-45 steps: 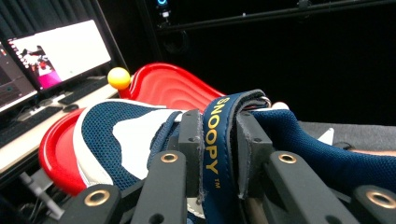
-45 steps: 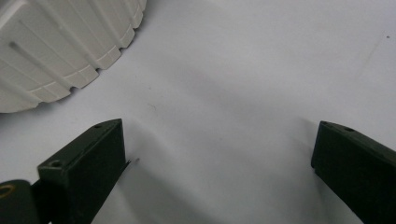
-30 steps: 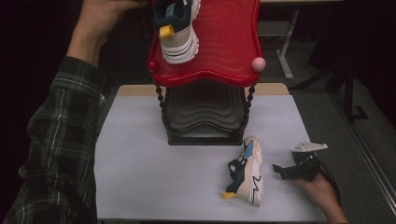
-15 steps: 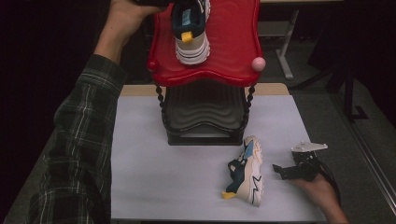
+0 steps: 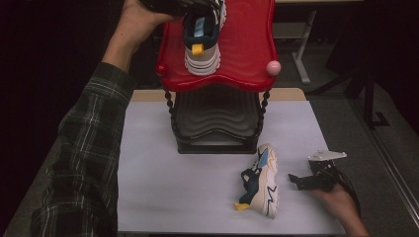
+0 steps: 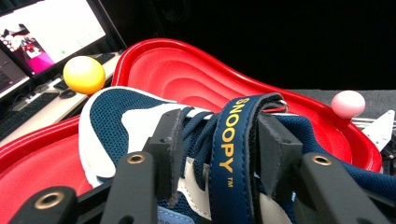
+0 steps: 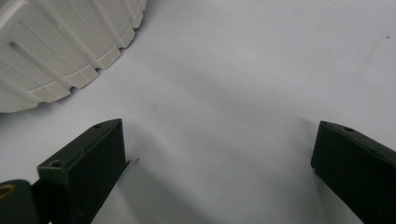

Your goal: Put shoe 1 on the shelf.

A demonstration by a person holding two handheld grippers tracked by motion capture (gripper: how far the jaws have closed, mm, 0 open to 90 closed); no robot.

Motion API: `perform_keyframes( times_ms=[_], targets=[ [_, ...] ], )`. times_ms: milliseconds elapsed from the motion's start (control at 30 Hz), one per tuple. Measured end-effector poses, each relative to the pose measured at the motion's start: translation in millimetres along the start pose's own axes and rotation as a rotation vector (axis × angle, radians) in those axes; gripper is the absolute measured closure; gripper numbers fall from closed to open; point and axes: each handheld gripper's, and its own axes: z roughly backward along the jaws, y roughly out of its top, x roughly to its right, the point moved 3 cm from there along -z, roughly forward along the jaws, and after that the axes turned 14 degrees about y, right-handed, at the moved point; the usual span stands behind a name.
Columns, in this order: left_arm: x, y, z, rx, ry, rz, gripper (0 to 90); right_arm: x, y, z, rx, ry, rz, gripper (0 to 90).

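The left gripper's [image 6: 217,154] jaws have just been opening, now loose around the sneaker's [image 5: 202,42] strap on the red shelf [image 5: 247,44]. The right gripper [image 7: 217,172] rests spread wide on the table [image 5: 197,197] beside the second sneaker [image 5: 264,182].

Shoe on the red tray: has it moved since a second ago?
Yes. The shoe has shifted right, from near the left edge of the red tray toward its middle, heel now facing the camera.

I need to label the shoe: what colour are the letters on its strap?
The letters on the strap are yellow on dark blue, clearest in the left gripper view.
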Motion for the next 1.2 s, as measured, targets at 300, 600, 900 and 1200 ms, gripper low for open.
perform_keyframes(
  times_ms=[300, 600, 900, 1200],
  targets=[
    [3.4, -0.8, 4.7, -0.010, -0.019, 0.010, 38.7, -0.1, 0.0, -0.1, 0.001, -0.001, 0.001, 2.3],
    [2.8, -13.3, 25.5, 0.020, -0.072, 0.080, 32.4, -0.1, -0.1, 0.0, 0.002, 0.000, 0.001, 2.3],
    [8.1, -38.5, 63.2, -0.001, -0.059, 0.120, 27.3, -0.1, 0.0, 0.1, 0.001, -0.002, 0.000, 2.3],
    [20.3, -71.8, 98.1, -0.027, -0.020, 0.160, 20.1, 0.0, 0.0, 0.2, -0.002, 0.000, 0.001, 2.3]
  ],
)
